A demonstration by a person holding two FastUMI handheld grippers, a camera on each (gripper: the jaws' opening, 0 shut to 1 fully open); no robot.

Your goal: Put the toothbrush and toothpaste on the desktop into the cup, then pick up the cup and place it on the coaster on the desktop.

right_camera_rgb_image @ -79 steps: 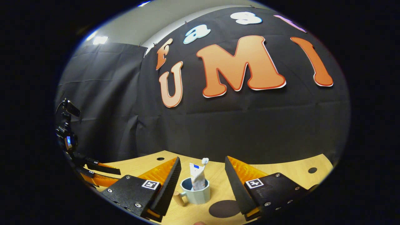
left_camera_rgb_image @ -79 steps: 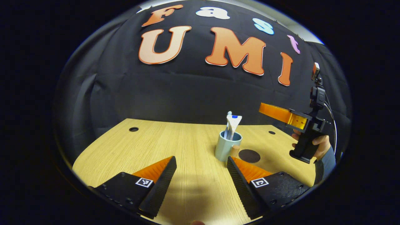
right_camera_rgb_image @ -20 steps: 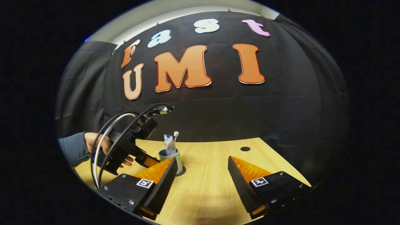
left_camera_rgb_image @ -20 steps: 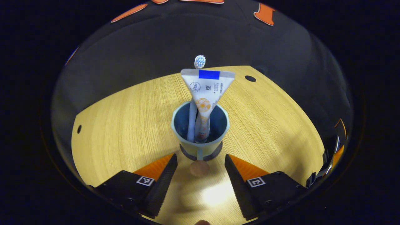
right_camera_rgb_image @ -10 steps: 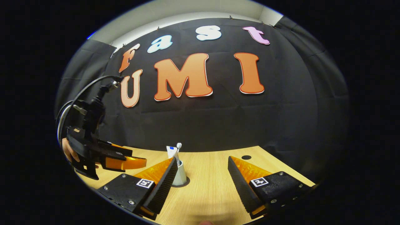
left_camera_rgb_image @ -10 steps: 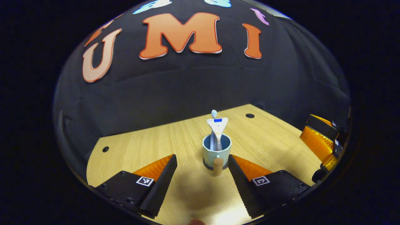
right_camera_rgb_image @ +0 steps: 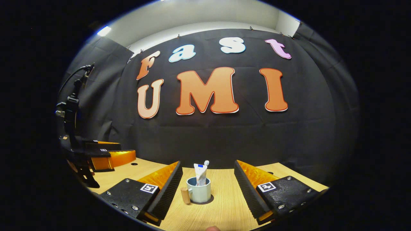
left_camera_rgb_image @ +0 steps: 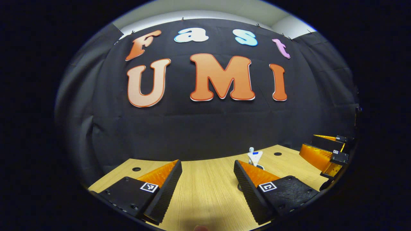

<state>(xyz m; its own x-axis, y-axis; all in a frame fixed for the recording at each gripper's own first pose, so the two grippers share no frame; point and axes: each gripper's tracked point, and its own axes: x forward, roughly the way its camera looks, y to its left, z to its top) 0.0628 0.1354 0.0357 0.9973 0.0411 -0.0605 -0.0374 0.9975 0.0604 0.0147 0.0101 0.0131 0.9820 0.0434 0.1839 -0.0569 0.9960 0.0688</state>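
The pale blue cup (right_camera_rgb_image: 199,193) with a wooden handle (right_camera_rgb_image: 184,195) stands upright on the dark round coaster (right_camera_rgb_image: 207,202). The white toothpaste tube (right_camera_rgb_image: 200,175) and the toothbrush (right_camera_rgb_image: 206,163) stick up out of it. My right gripper (right_camera_rgb_image: 207,162) is open, short of the cup, which appears between its fingers farther off. My left gripper (left_camera_rgb_image: 207,162) is open and holds nothing. In the left gripper view the toothpaste tube (left_camera_rgb_image: 255,157) and toothbrush head (left_camera_rgb_image: 251,149) peek over my right finger, which hides most of the cup. The left gripper (right_camera_rgb_image: 120,154) also appears at the left of the right gripper view.
The light wooden desktop (left_camera_rgb_image: 205,189) has small cable holes (left_camera_rgb_image: 136,169) near its back edge. The black cloth wall rises right behind it. The right gripper (left_camera_rgb_image: 316,145) hovers over the desktop's right side in the left gripper view.
The cup, beside the coaster four seconds ago, now stands on it. My left gripper has drawn back from the cup and levelled out. My right gripper has turned to face the cup.
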